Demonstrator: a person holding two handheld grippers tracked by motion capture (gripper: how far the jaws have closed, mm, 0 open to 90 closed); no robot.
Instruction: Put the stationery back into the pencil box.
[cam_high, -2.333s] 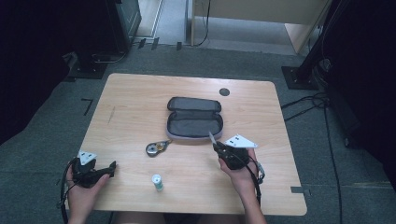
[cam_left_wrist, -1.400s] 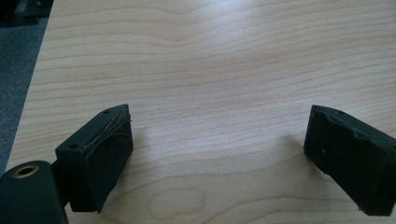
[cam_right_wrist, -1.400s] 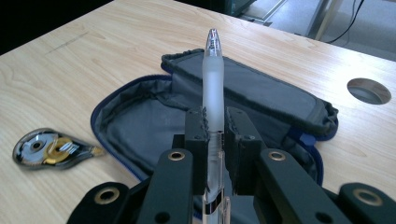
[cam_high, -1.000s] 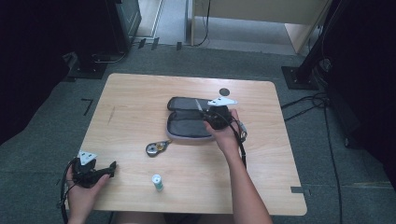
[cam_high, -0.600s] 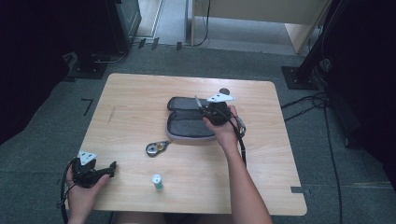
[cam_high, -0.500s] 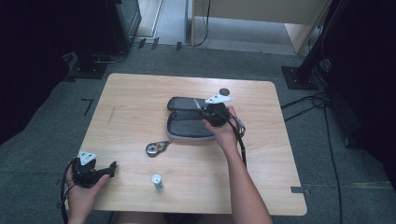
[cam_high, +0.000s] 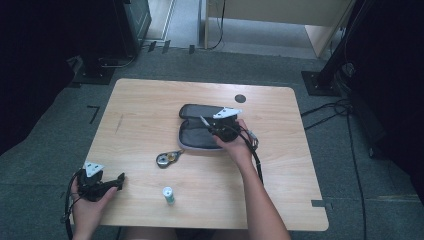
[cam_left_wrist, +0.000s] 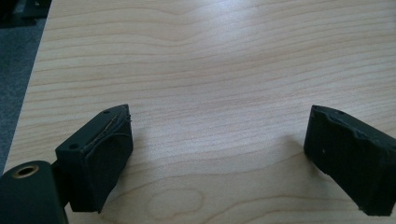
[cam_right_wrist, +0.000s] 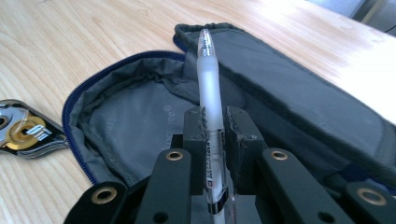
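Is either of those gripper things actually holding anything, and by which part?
The right gripper clamps a frosted pen around its lower barrel, over the open pencil case. The left gripper is open, holding nothing.

Right claw, pen: lower over case

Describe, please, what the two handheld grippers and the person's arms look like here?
Both grippers, left gripper and right gripper, are black with blocky black jaw pads, brass-ringed holes, a grey three-cornered plate on top and a trailing black cable. The forearms are bare, with no sleeves or gloves in view.
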